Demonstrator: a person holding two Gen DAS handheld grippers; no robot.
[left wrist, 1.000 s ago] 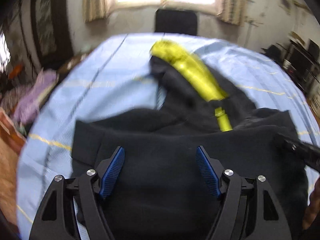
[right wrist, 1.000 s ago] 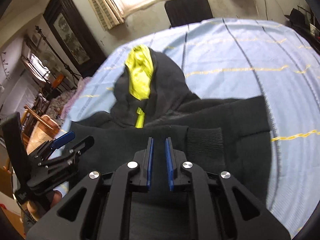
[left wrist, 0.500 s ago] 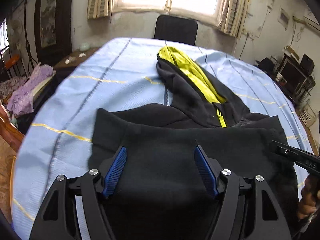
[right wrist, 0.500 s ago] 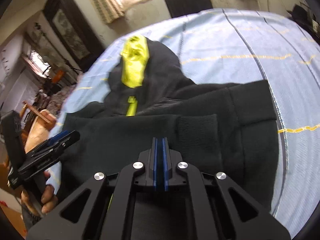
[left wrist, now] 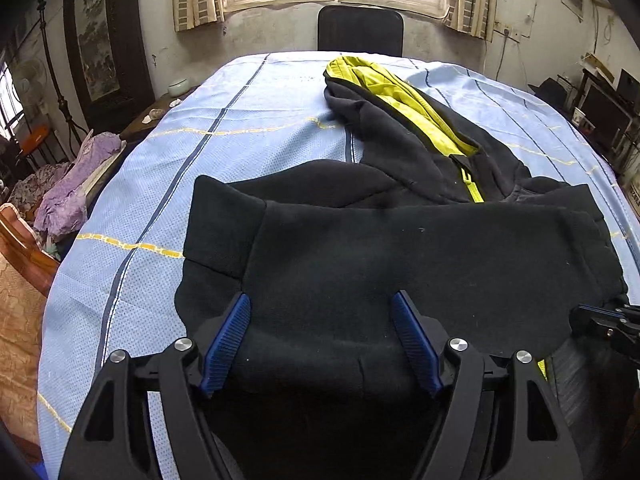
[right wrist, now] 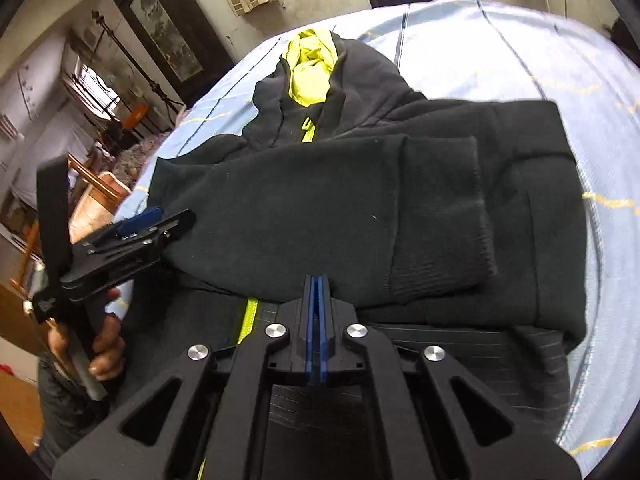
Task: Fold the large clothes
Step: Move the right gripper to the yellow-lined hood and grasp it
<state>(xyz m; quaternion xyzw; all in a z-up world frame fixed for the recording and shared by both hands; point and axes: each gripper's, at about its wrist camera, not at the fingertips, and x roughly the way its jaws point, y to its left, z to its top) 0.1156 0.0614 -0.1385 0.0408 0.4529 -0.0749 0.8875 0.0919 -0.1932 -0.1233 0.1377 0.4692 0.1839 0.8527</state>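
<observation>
A black hoodie with a yellow-green hood lining lies on the light blue tablecloth, hood pointing away. A sleeve is folded across its body. My left gripper hovers over the hoodie's near left part. Its jaws are opening, blue pads wide apart, with cloth under them but not pinched. It also shows at the left of the right wrist view, left gripper. My right gripper is shut, tips at the folded sleeve's near edge, with no cloth seen between them.
A black chair stands at the table's far end under a bright window. Purple cloth and a wooden chair crowd the left side. Shelves with clutter line the right. A hand holds the left gripper's handle.
The right jaws have closed from a narrow gap to fully together and moved toward the sleeve's near edge. The left gripper has shifted a little over the hoodie, its pads slightly wider.
</observation>
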